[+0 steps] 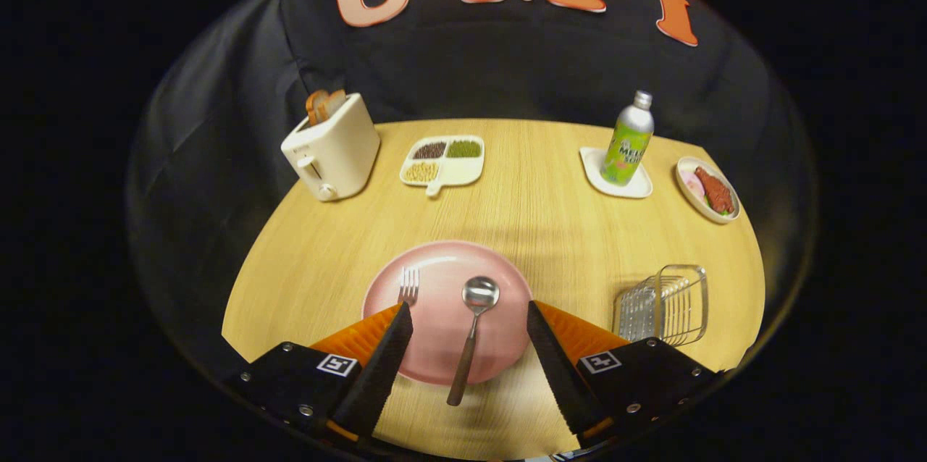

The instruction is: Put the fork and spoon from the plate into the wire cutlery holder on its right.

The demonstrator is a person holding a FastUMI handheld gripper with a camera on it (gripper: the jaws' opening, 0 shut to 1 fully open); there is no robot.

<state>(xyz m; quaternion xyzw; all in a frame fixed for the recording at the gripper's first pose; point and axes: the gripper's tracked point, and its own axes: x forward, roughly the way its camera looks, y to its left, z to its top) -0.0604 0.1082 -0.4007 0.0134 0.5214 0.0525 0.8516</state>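
On the wooden bench (536,179) we hover our hand-held gripper (469,317), fingers spread and empty, over the pink plate (434,281); wire cutlery holder (663,306) right. Spoon (474,324) between the fingers, fork (408,287) by the left: first pick pending, needing descent.

wooden table (536,208) bears toaster (333,147), pink plate (442,270), wire holder (666,303).

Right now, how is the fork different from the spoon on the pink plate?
The fork has tines; the spoon has a round bowl. The fork's handle hides behind a finger of the open gripper; the spoon lies between the fingers, its brown handle past the plate rim. Both are shiny and untouched.
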